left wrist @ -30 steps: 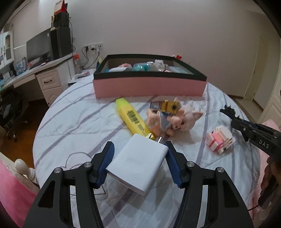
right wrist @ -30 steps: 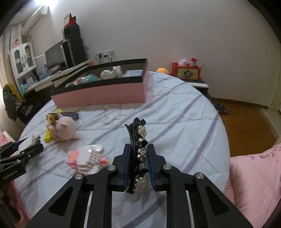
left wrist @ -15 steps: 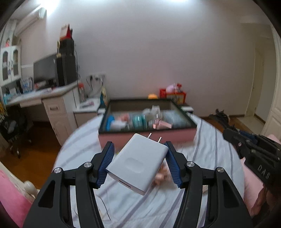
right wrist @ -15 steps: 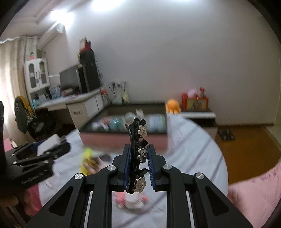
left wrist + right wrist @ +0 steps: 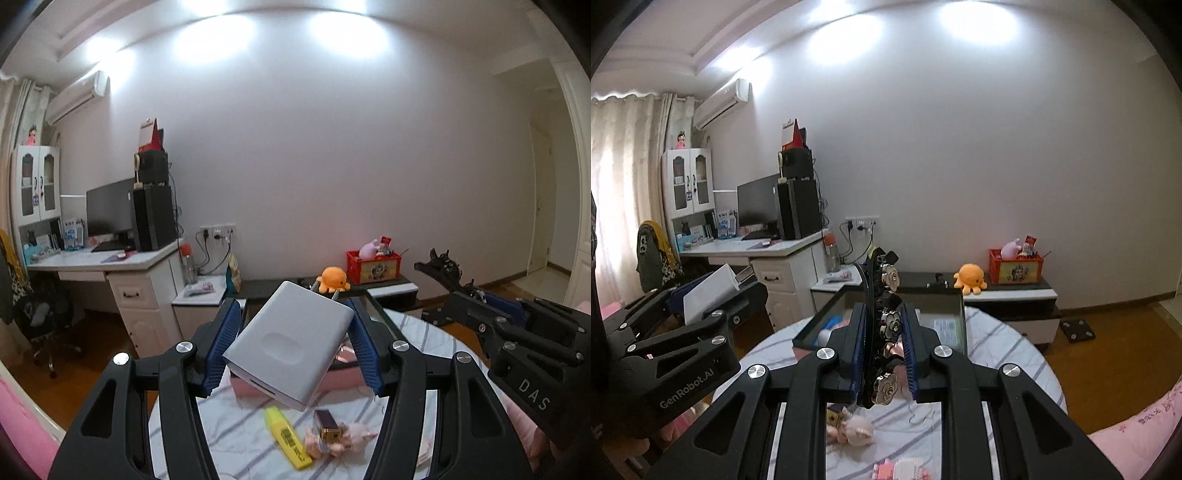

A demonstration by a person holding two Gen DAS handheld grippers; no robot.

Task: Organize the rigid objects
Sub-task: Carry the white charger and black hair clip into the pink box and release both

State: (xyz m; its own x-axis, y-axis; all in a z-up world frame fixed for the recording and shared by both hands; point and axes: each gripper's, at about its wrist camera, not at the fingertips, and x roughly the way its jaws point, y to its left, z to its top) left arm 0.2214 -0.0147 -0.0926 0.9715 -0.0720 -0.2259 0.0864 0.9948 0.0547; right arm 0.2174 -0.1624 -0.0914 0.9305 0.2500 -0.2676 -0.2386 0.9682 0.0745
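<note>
My left gripper (image 5: pixel 293 345) is shut on a white charger plug (image 5: pixel 290 341), held high above the bed, prongs pointing away. My right gripper (image 5: pixel 884 347) is shut on a black hair clip with flower studs (image 5: pixel 884 325), also raised. The pink box with a black rim (image 5: pixel 955 325) lies ahead of both on the striped bedspread (image 5: pixel 1004 350), with several items inside. Each gripper shows in the other's view: the right one (image 5: pixel 443 269) at the right, the left one (image 5: pixel 713 291) at the left.
On the bed below lie a yellow highlighter (image 5: pixel 286 437), a small gold-and-black box (image 5: pixel 327 428), a pink pig plush (image 5: pixel 855 430) and a pink-white block toy (image 5: pixel 901 469). A desk (image 5: pixel 122 266) stands far left; a low cabinet with an orange plush (image 5: pixel 971 277) lies behind.
Both grippers have risen and tilted up, carrying the charger and the hair clip. The bed objects dropped low in view and the box now sits just beyond the fingers.
</note>
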